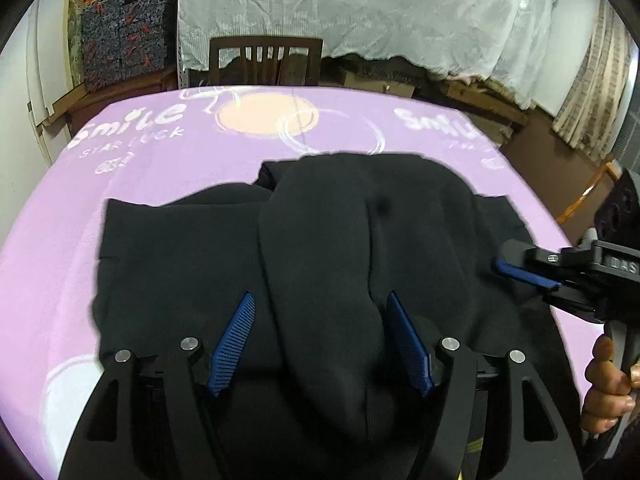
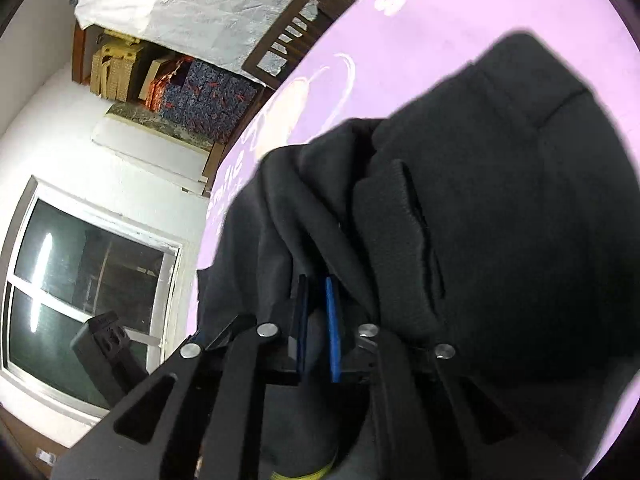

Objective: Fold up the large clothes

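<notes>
A large black garment [image 1: 320,220] lies bunched on the purple printed tablecloth [image 1: 160,160]. My left gripper [image 1: 320,296] hovers over its near part, open, with a raised ridge of the cloth between the blue fingers [image 1: 234,340] but no pad pressing on it. My right gripper [image 1: 500,266] comes in from the right, held by a hand [image 1: 608,384], and is shut on the garment's right edge. In the right wrist view the right gripper [image 2: 316,280] has its blue pads close together with dark cloth pinched between them, and the black garment [image 2: 500,200] drapes up around them.
A dark wooden chair [image 1: 264,60] stands at the table's far edge. Behind it hangs a white sheet [image 1: 360,8], with stacked patterned boxes [image 1: 120,40] at the far left. A window [image 2: 80,300] shows in the right wrist view. The purple tablecloth [image 2: 400,32] extends past the garment.
</notes>
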Demonstrator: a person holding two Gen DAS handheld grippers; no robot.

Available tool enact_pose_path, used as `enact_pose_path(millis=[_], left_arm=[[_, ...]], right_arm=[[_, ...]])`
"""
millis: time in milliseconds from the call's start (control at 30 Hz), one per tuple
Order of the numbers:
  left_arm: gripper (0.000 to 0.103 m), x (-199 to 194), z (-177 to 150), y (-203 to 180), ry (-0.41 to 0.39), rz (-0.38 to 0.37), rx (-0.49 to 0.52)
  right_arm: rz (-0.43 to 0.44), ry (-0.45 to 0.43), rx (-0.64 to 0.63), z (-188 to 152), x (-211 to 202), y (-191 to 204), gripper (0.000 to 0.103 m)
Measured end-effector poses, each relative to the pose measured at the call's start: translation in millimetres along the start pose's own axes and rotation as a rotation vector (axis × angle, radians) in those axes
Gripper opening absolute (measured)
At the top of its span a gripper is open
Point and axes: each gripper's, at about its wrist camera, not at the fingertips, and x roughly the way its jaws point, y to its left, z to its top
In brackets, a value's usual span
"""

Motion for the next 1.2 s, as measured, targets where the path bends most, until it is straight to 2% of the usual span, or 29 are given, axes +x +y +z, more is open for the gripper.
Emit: enact_pose_path(millis=[67,167,233,300,367,467,533,600,667,733,867,967,1033,1133,1200], left_arm=[[0.070,-23.8,-9.3,1.0,-0.024,-0.036,-0.012],[0.073,-37.7,-30.8,-5.1,-0.004,-0.084,-0.015],[0.073,-36.4,-44.8,-12.0,0.019,-0.070,0.005],[0.074,-29.6,-55.2,-15.0,0.049,-0.053,0.011],[0.075,-14.3,-62.0,-13.8,0.115,-0.042,0.006],[0.078,-12.1,-63.9,-20.6,0.102,0.003,0.038],[0.078,-13.6,-66.2,-22.2,0.101,0.027,0.042],[0.077,-19.9,-69.0,-17.5,0.102,0.033,0.014],[0.077,-35.6,-73.0,-3.7,0.084,-0.001,-0.042],[0.077,-61.4,-82.3,11.4,0.044,-0.017,-0.087],[0.077,-120.1,-96.8,42.5,-0.045,0.003,-0.124],[0.078,-161.4,-114.6,60.4,-0.079,0.030,-0.148],[0.080,-181.4,-128.4,69.9,-0.085,0.021,-0.169],[0.080,-192.3,-148.1,73.9,-0.076,-0.032,-0.186],[0.080,-187.7,-154.3,73.4,-0.061,-0.054,-0.190]], right_arm=[[0.003,-0.041,-0.061,-12.3,-28.2,14.8,0.021],[0.033,-0.068,-0.118,-35.6,-56.5,30.8,0.025],[0.054,-0.058,-0.140,-50.9,-60.4,38.2,0.027],[0.053,-0.020,-0.150,-65.4,-53.8,41.7,0.028],[0.030,0.026,-0.145,-78.0,-42.3,38.3,0.028],[-0.056,0.082,-0.109,-87.0,-23.9,23.3,0.025],[-0.041,0.083,-0.065,-83.9,-21.8,9.9,0.012],[-0.029,0.066,-0.035,-83.6,-27.2,6.4,0.013],[-0.042,0.030,-0.072,-89.4,-40.3,13.6,0.016],[-0.049,-0.023,-0.108,-100.6,-63.0,20.7,0.040],[-0.037,-0.098,-0.134,-123.4,-113.0,23.3,0.043],[-0.042,-0.142,-0.144,-141.6,-162.6,21.0,0.044],[-0.037,-0.169,-0.163,-151.3,-190.6,23.0,0.052],[-0.047,-0.221,-0.191,-171.1,-235.7,16.9,0.060],[-0.060,-0.244,-0.185,-184.5,-254.8,7.0,0.060]])
